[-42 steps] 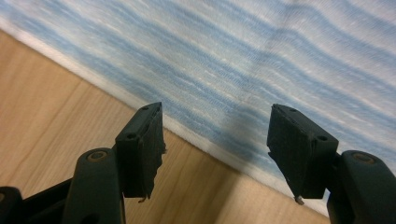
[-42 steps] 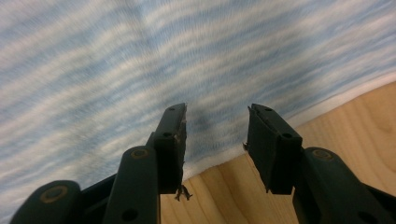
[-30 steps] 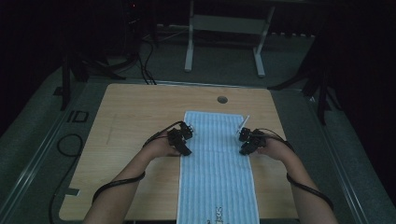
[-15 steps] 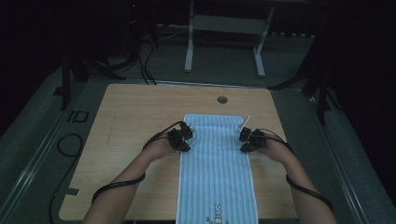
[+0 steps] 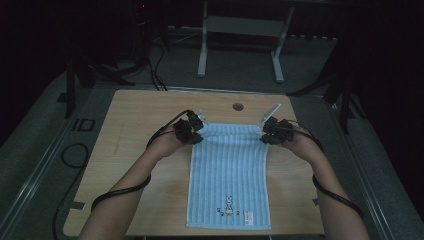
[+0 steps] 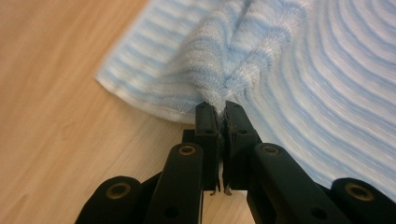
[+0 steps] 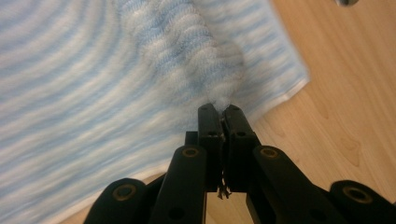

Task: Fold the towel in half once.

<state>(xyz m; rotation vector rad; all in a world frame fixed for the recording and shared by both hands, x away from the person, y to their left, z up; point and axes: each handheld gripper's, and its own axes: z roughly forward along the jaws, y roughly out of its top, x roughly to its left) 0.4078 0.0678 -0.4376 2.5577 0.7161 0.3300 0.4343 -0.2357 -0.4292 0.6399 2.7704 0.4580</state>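
Note:
A blue-and-white striped towel (image 5: 229, 175) lies lengthwise on the wooden table (image 5: 135, 165), with a small printed figure near its near edge. My left gripper (image 5: 198, 138) is shut on the towel's far left corner. In the left gripper view the left gripper (image 6: 217, 106) pinches a bunched fold of towel (image 6: 299, 70) between its jaws. My right gripper (image 5: 265, 138) is shut on the far right corner. In the right gripper view the right gripper (image 7: 219, 108) holds a puckered fold of towel (image 7: 93, 70). Both far corners hang a little above the tabletop.
A round cable hole (image 5: 238, 106) sits in the table just beyond the towel's far edge. Bare wood lies to either side of the towel. Behind the table stands a white frame (image 5: 202, 45). Cables (image 5: 70, 155) run along the floor at the left.
Both grippers have closed on the towel's far corners and risen from the table. The towel's far edge has lifted and puckered where it lay flat before.

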